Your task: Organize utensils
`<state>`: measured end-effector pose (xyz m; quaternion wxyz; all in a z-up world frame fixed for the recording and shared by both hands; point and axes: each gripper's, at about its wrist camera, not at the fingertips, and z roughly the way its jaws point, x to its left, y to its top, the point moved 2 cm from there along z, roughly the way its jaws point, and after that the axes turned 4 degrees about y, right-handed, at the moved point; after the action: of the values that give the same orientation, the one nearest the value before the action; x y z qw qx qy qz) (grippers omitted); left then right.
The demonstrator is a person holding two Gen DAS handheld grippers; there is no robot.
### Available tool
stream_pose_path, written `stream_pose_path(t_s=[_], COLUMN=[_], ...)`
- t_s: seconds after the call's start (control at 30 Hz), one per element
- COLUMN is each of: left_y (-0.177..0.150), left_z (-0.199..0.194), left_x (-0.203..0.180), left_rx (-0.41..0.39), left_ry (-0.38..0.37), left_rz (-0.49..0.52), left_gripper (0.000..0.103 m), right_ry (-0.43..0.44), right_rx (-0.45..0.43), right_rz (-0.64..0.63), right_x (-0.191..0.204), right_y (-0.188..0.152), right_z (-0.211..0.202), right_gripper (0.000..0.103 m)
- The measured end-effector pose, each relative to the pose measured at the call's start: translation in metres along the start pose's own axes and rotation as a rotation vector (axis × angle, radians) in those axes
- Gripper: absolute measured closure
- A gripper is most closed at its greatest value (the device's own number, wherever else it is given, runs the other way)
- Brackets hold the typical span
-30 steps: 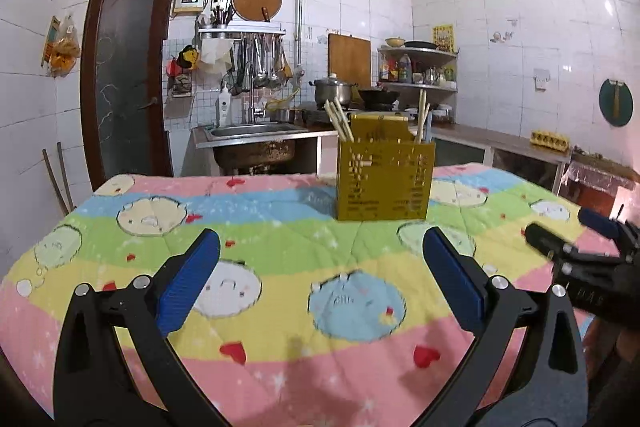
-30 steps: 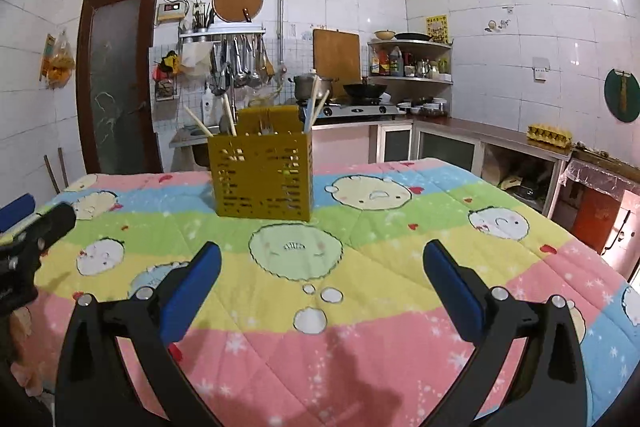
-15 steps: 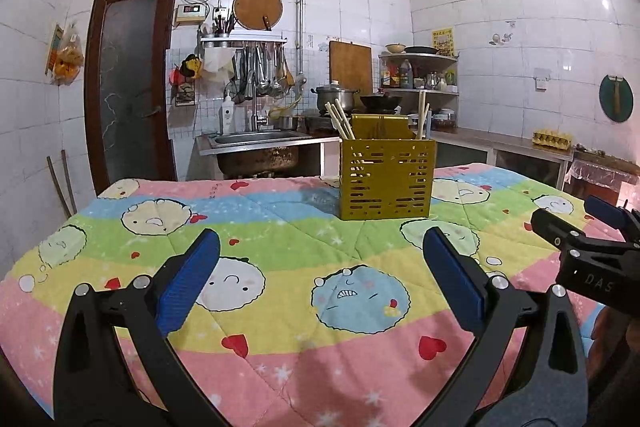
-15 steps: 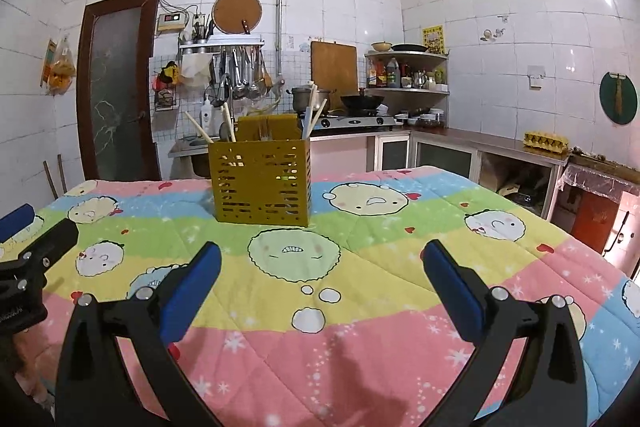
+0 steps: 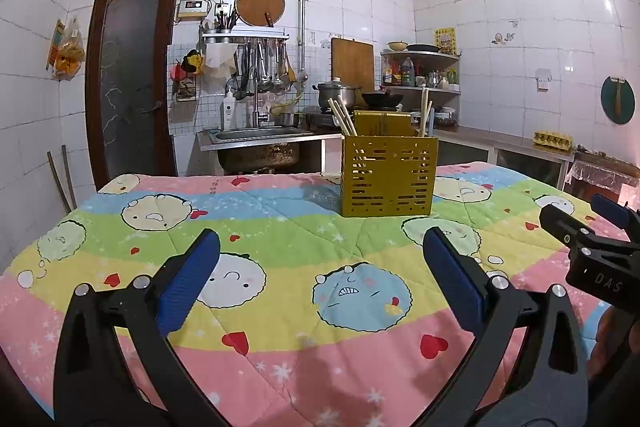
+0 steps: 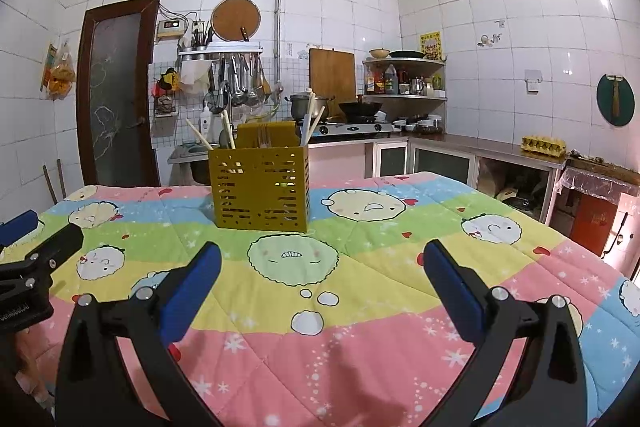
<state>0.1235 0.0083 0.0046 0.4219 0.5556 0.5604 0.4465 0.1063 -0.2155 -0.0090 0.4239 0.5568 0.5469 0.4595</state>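
While chopsticks point(image 5: 341, 115) fill caddy point(image 5: 387, 175), quilt point(image 5: 280, 227) bare

Even, bright indoor light, glare patches on white wall tiles point(image 5: 592, 3), soft shadows on quilt point(image 6: 360, 367), heavy fisheye bending, dark vignetted corners, focus sharp.

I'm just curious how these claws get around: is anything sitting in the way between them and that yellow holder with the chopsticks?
Nothing visible is. Between the open left gripper, the open right gripper and the yellow holder there is only the bare patterned quilt. The holder stands alone, chopsticks poking out the top.
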Motion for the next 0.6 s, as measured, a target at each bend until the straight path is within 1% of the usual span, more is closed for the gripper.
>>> stream_pose_path(t_s=[0.27, 0.6], left_y=[-0.0004, -0.0012], left_z=[0.0035, 0.0017], left_x=[0.0015, 0.0000], left_rx=[0.016, 0.001], left_ry=[0.003, 0.006], left_rz=[0.001, 0.014], left_gripper=[0.005, 0.005], right_ry=[-0.001, -0.005], right_rx=[-0.005, -0.006], right_rz=[-0.003, -0.009], right_x=[-0.0006, 0.0002], right_y=[0.0005, -0.0003], right_z=[-0.0014, -0.0014], right_gripper=[0.004, 0.004])
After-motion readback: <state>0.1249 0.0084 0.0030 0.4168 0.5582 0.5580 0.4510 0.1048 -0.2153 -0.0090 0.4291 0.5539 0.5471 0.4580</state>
